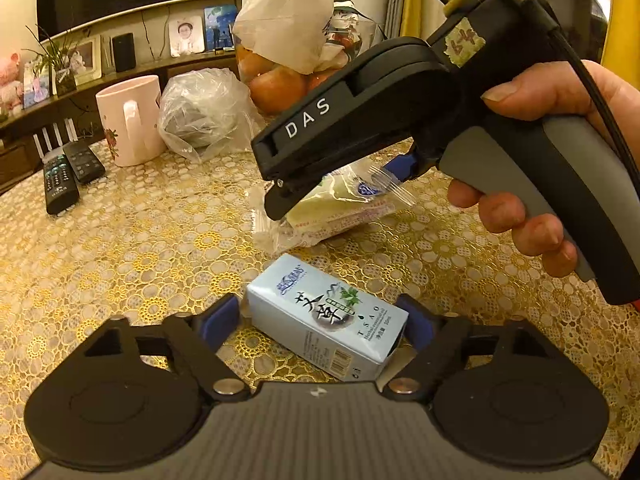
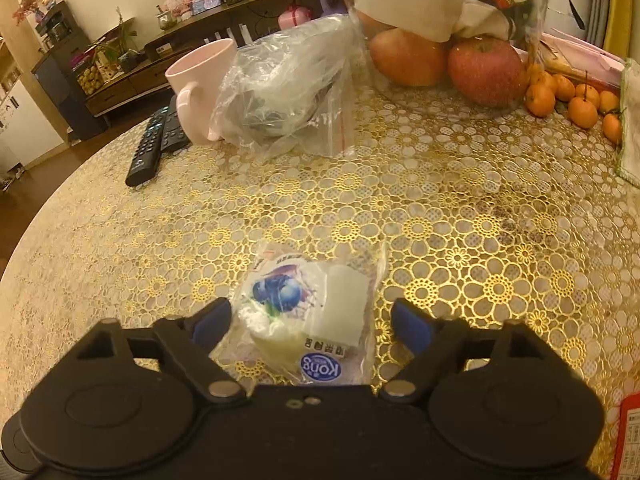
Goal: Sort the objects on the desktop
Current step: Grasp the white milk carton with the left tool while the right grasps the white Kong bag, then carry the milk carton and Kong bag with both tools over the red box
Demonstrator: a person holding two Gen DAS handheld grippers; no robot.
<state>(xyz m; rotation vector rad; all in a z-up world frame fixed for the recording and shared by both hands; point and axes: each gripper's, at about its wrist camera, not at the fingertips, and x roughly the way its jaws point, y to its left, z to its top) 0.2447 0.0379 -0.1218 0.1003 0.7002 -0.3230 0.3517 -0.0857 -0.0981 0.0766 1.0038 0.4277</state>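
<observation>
Blue pads tip my left gripper (image 1: 320,324), its fingers spread wide to either side of a pale blue box (image 1: 326,326) lying flat and askew on the gold lace tablecloth (image 1: 140,240). The right pad (image 1: 418,326) seems to meet the box's near right corner, though I cannot tell for sure; the left pad stands clear.

My right gripper (image 2: 310,324) is spread wide as well, straddling a clear snack packet (image 2: 308,312) with a blueberry print on the cloth, neither pad (image 2: 212,320) pressing it. From the left camera, that gripper sits just beyond the box, my hand (image 1: 536,200) around its grey handle.

Farther off stand a crumpled plastic bag (image 2: 280,92), a pink mug (image 2: 200,84) to its left, two remotes (image 2: 152,144) and, far right, apples (image 2: 486,72).
</observation>
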